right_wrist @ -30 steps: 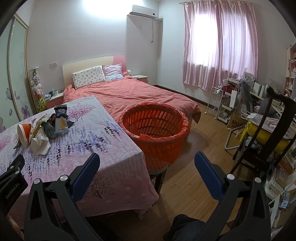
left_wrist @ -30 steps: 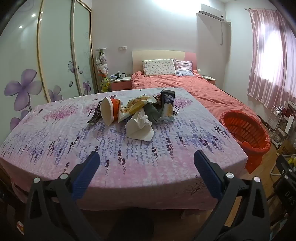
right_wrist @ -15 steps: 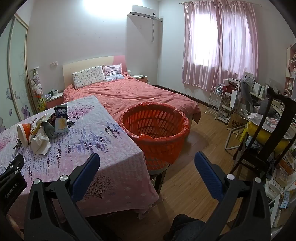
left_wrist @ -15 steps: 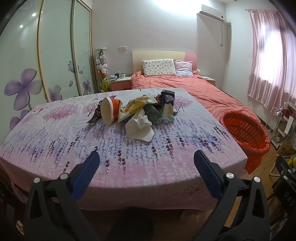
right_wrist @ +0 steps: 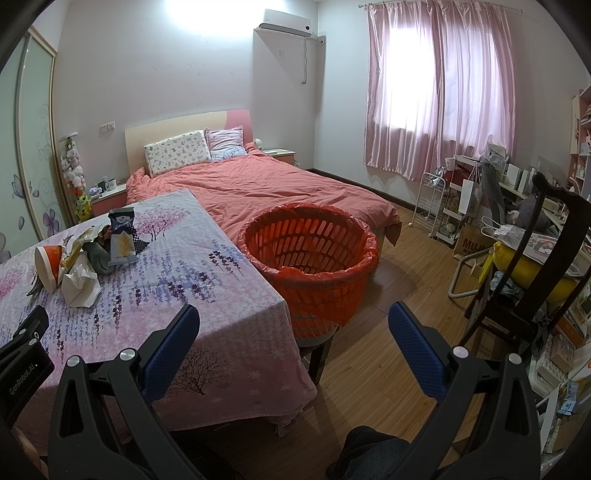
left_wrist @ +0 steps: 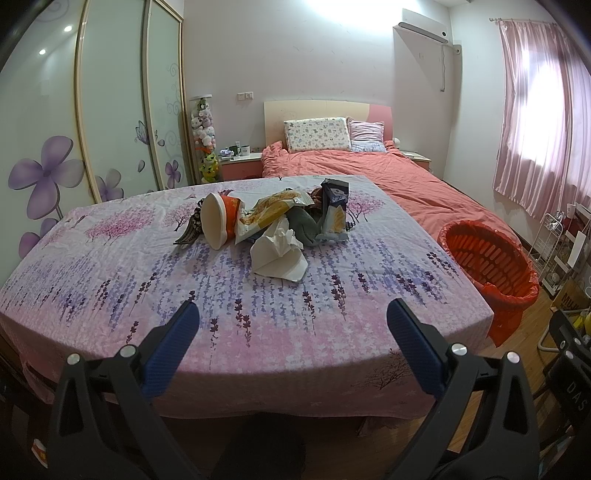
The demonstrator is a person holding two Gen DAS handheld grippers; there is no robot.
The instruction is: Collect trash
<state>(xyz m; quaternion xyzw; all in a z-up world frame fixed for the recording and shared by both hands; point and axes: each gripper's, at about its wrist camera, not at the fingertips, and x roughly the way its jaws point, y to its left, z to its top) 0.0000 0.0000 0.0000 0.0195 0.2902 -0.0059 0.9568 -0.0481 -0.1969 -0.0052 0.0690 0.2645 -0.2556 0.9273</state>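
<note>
Both grippers, left (left_wrist: pixel 291 325) and right (right_wrist: pixel 293 325), stay spread wide and empty, unmoved since earlier. Trash pile (left_wrist: pixel 273 225) sits mid-frame on the table (left_wrist: pixel 110 280); the orange basket (right_wrist: pixel 310 251) at centre holds only its liner

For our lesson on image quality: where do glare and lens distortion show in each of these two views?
Left wrist view: the ceiling light blows out on the white back wall, and the straight wardrobe door frames bow outward. Right wrist view: the window behind the pink curtains is overexposed, dark corners vignette the frame, and the orange slotted plastic basket stays sharp.
</note>
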